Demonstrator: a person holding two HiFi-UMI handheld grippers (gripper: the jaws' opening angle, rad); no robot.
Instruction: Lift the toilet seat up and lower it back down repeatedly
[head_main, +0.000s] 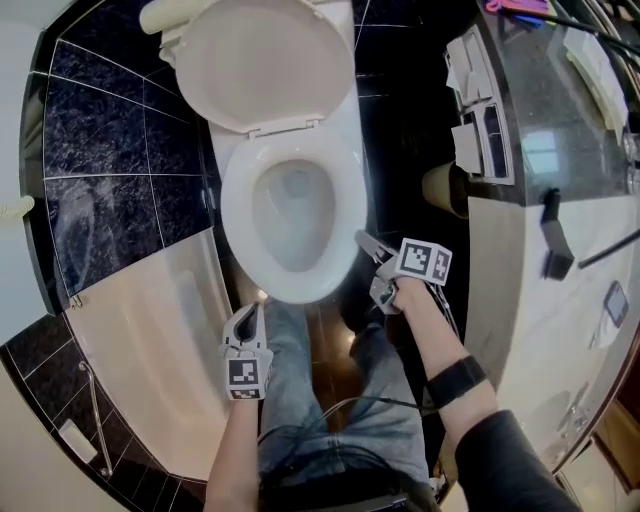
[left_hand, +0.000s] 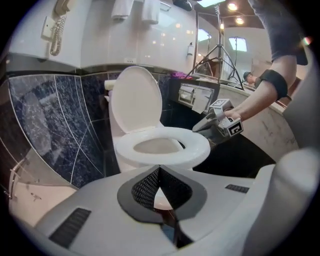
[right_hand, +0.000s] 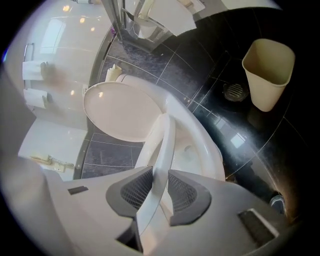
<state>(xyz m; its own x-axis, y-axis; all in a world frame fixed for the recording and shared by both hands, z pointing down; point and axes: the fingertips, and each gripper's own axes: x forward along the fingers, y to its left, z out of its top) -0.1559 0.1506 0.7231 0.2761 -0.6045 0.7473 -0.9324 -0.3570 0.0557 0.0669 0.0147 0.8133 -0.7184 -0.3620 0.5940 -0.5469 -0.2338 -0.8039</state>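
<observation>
The white toilet has its lid (head_main: 265, 60) standing upright against the tank. The toilet seat (head_main: 237, 215) is a white ring over the bowl. My right gripper (head_main: 365, 243) is at the seat's front right edge, shut on the rim. In the right gripper view the seat (right_hand: 165, 145) runs between the pads of that gripper (right_hand: 161, 185), raised off the bowl rim (right_hand: 202, 145). My left gripper (head_main: 250, 315) hangs just in front of the bowl, apart from it. Its pads meet at the tips with nothing held (left_hand: 159, 170). From there the seat (left_hand: 160, 145) and the right gripper (left_hand: 200, 127) show ahead.
A cream waste bin (right_hand: 267, 72) stands on the dark tiled floor right of the toilet, beside a floor drain (right_hand: 234, 91). A bathtub (head_main: 150, 330) lies to the left, a vanity counter (head_main: 560, 130) to the right. The person's legs in jeans (head_main: 300, 400) are directly before the bowl.
</observation>
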